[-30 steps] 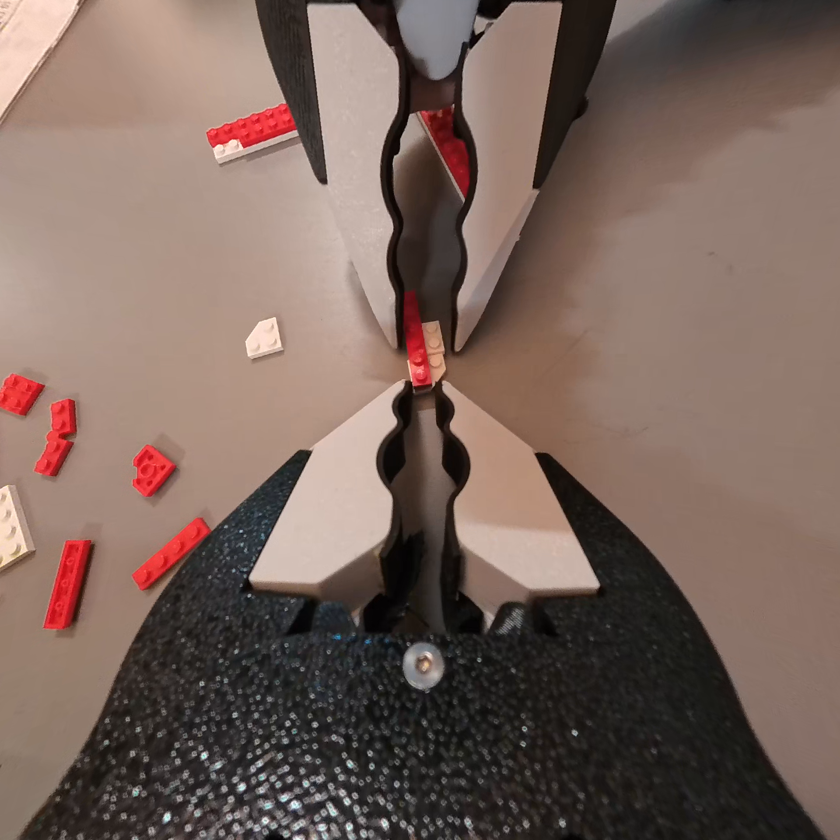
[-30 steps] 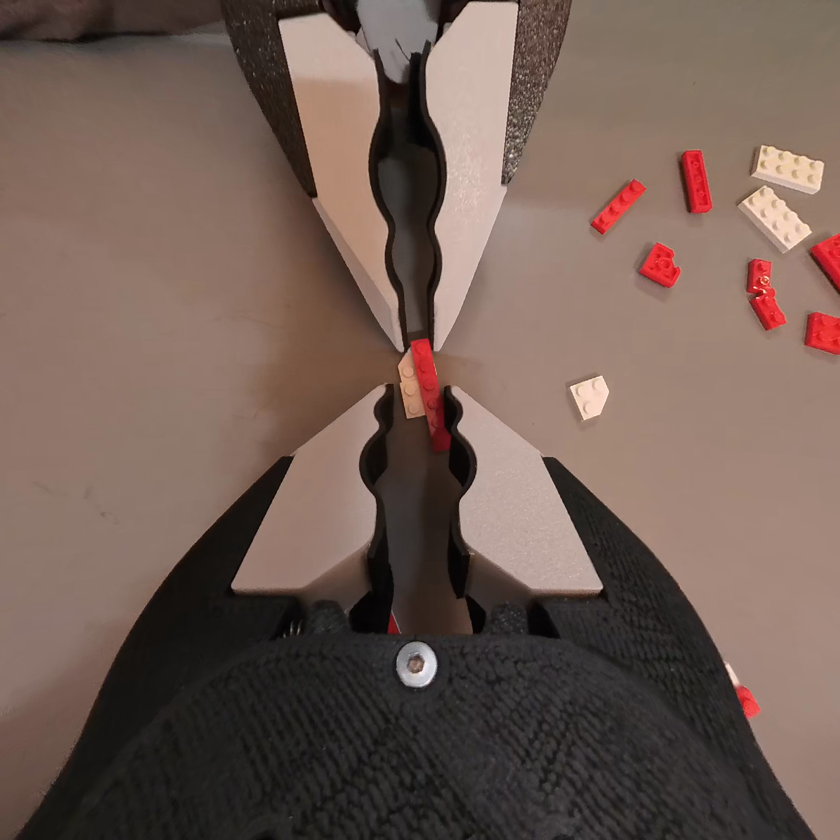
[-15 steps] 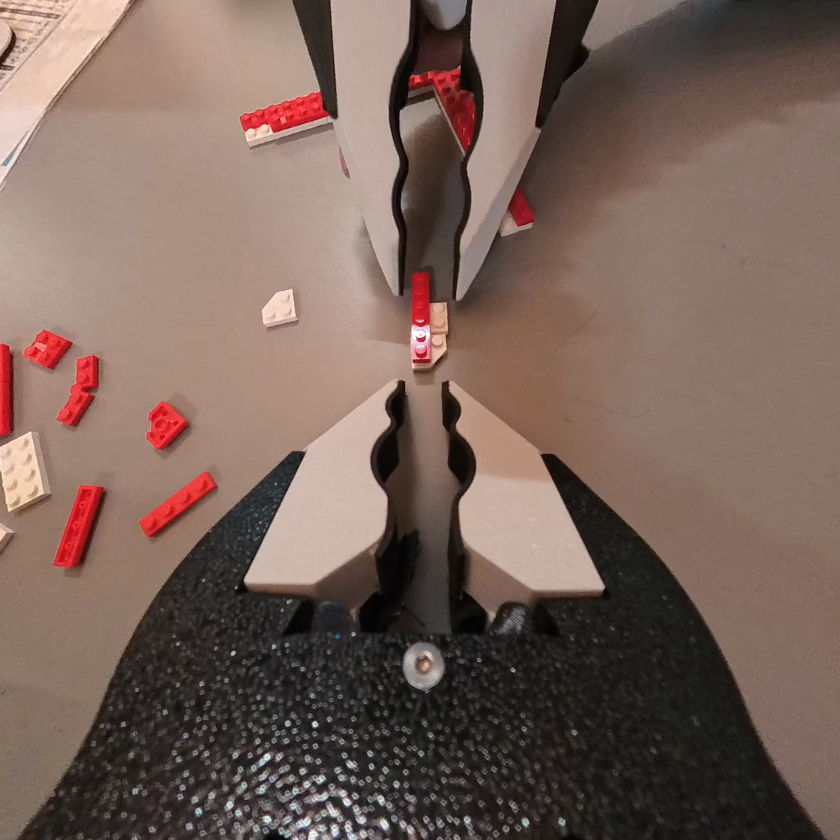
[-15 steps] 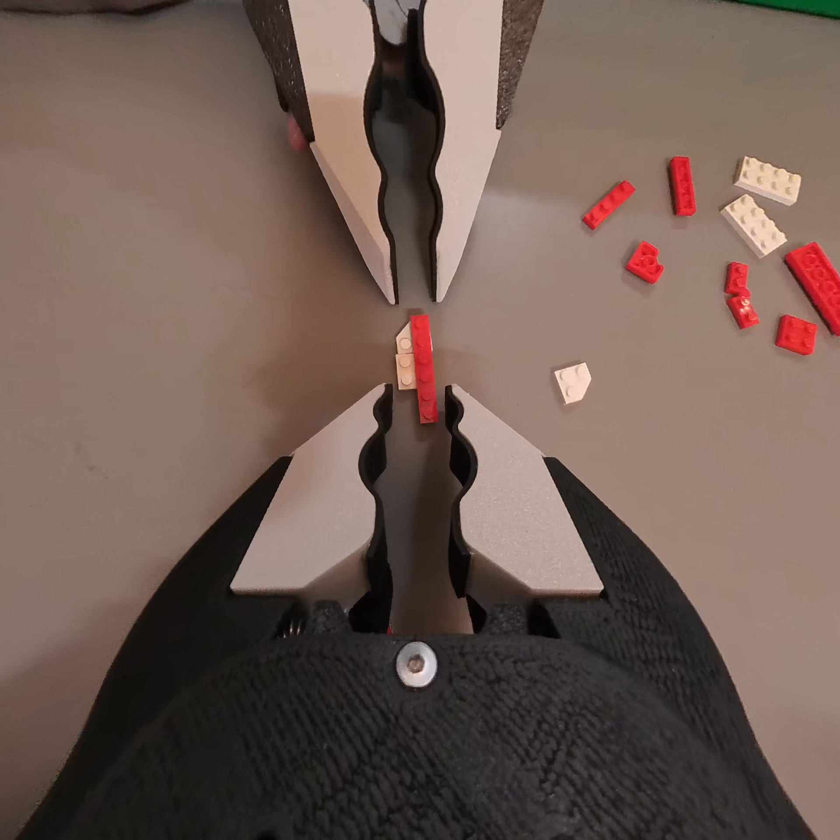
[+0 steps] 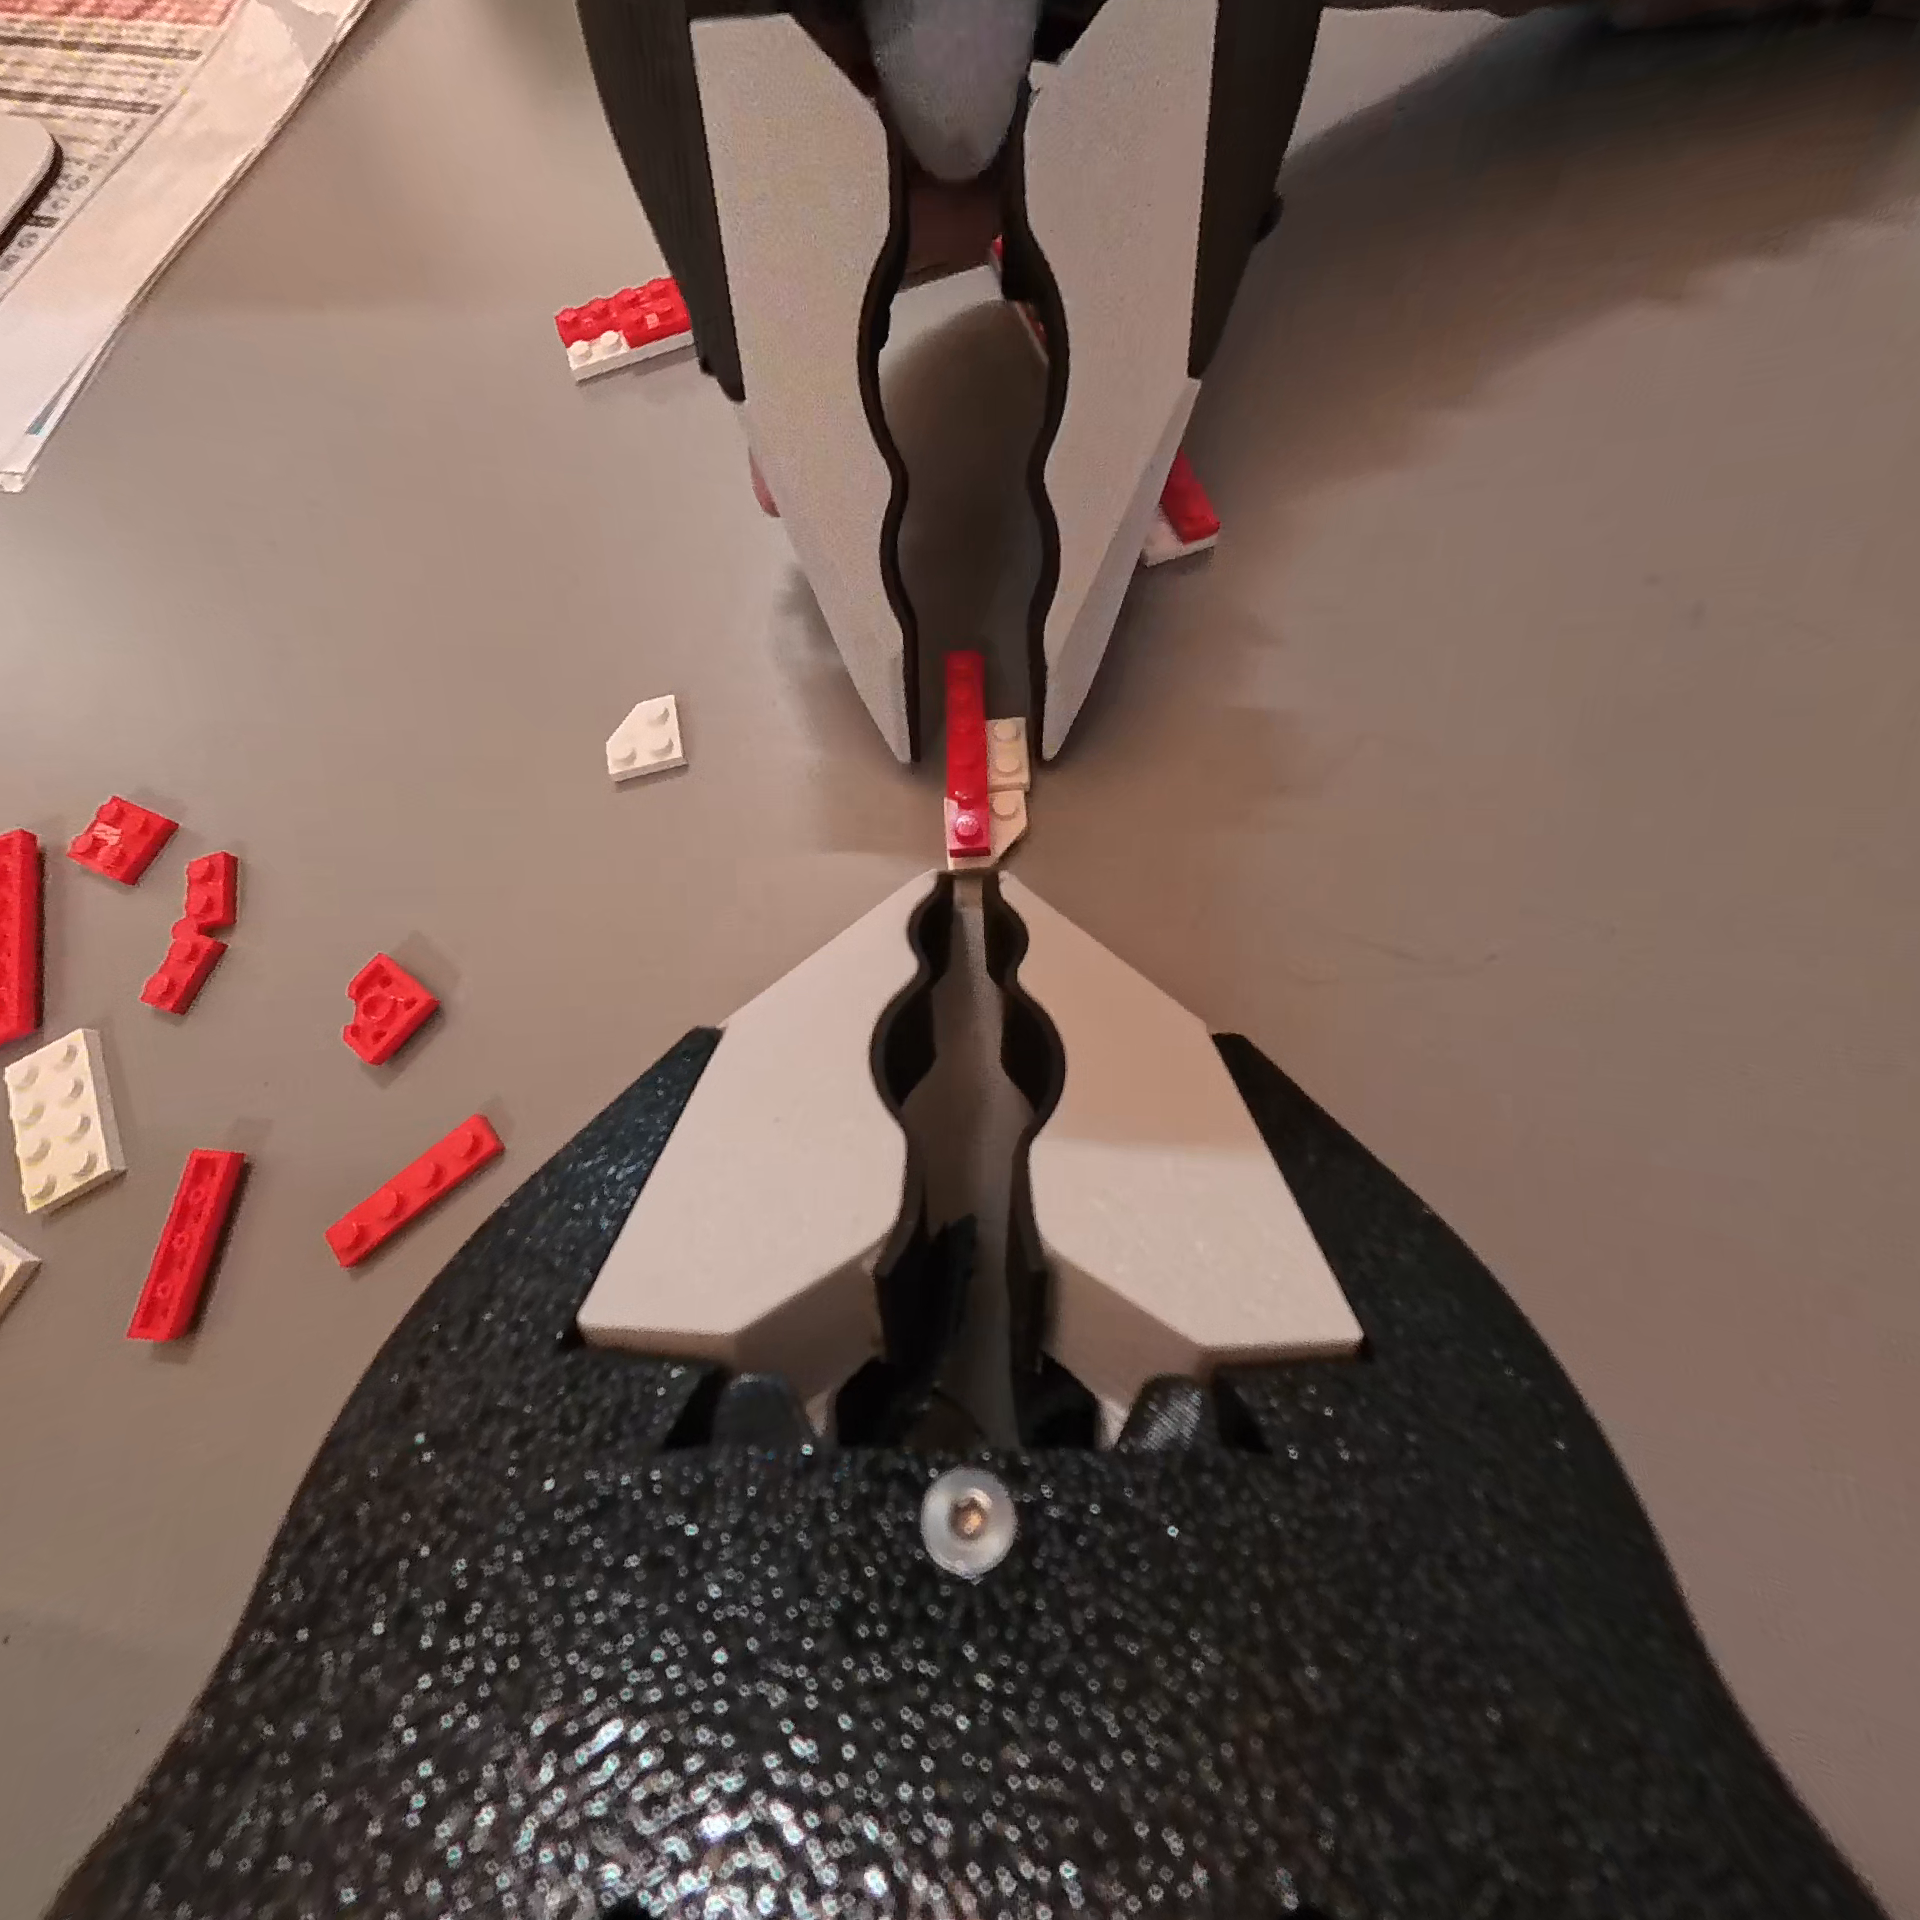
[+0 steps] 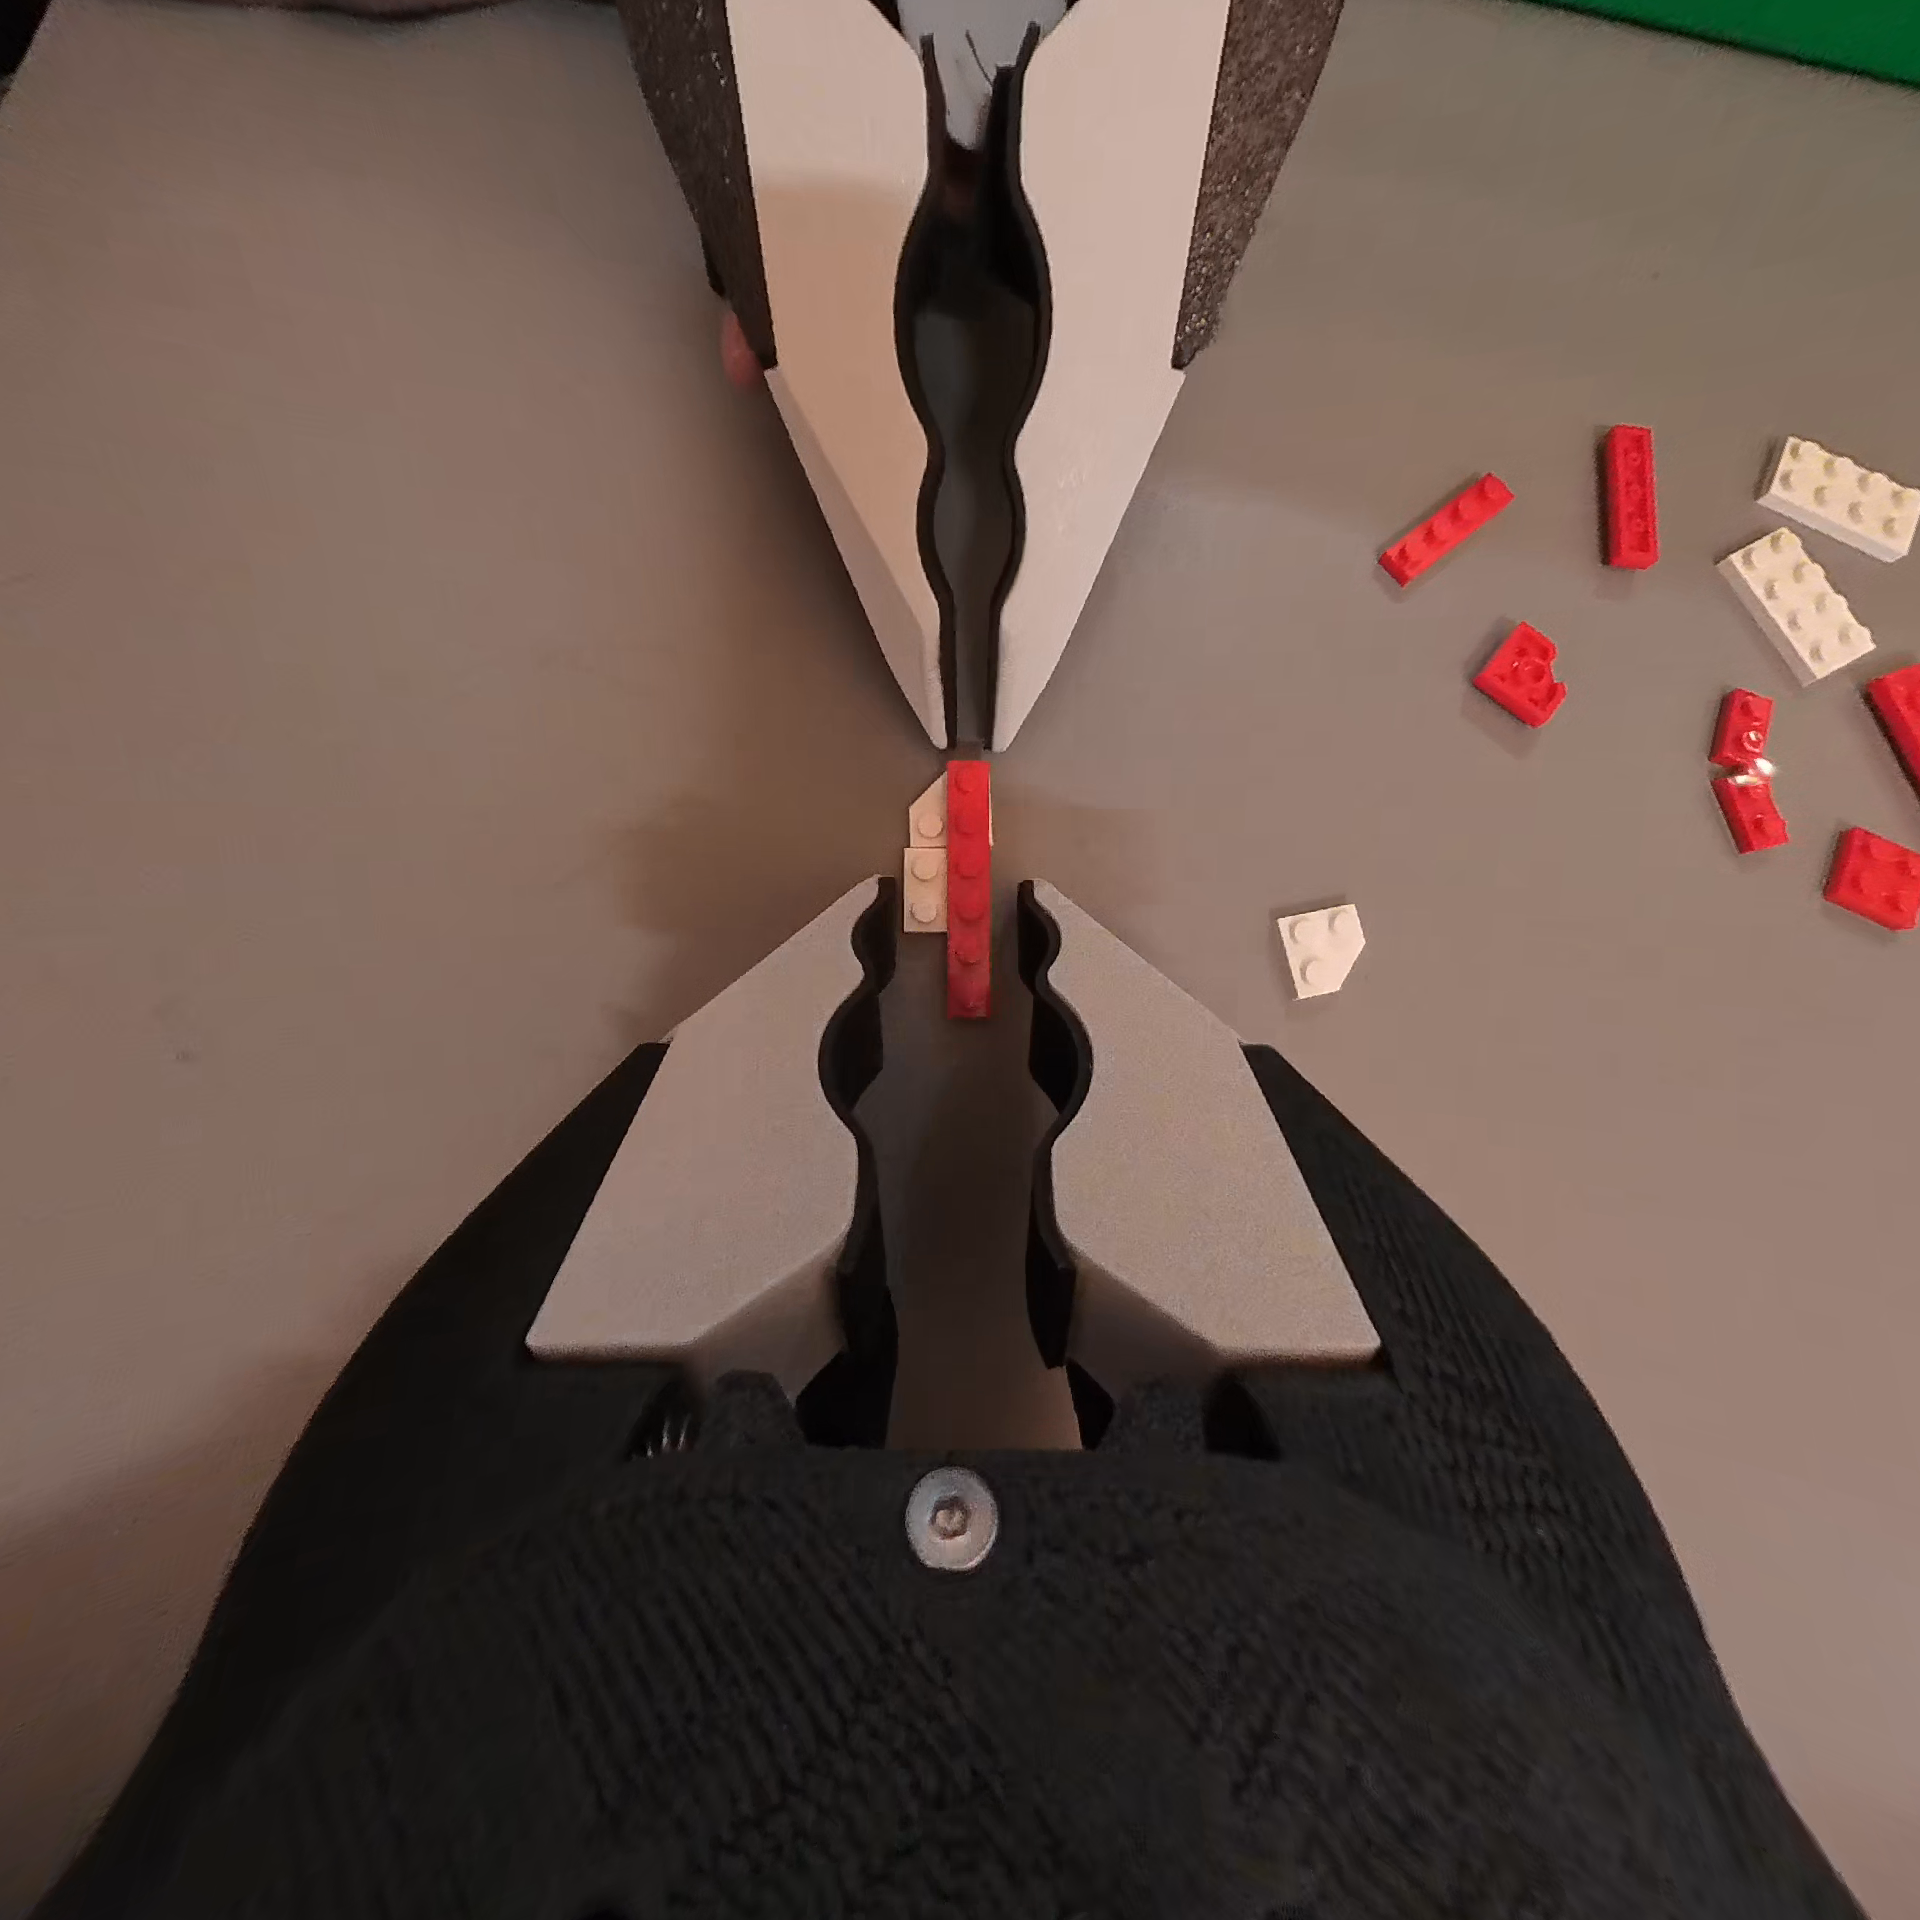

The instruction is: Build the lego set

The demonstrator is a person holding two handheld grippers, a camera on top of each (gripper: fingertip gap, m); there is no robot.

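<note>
only the left wrist view catches the printed paper sheet [image 5: 125,187] at the far left corner and a red-and-white built section [image 5: 623,332] lying behind the right gripper [image 5: 977,753]; the right wrist view alone shows a strip of green [image 6: 1766,42] at the table's far edge. the small assembly [image 5: 982,769] lies flat on the grey table [image 5: 1507,831] between the two sets of tips, its long axis running straight from one gripper to the other. it is a narrow red plate with white plates stuck along one side, studs up, one white corner cut at an angle. the left gripper [image 5: 968,879] is nearly closed and holds nothing, its tips just short of the assembly's near end. the right gripper stands released, its fingers straddling the other end without pinching it. loose red and white pieces [image 6: 1704,644] lie scattered off to one side, a white wedge plate [image 6: 1320,948] nearest.
</note>
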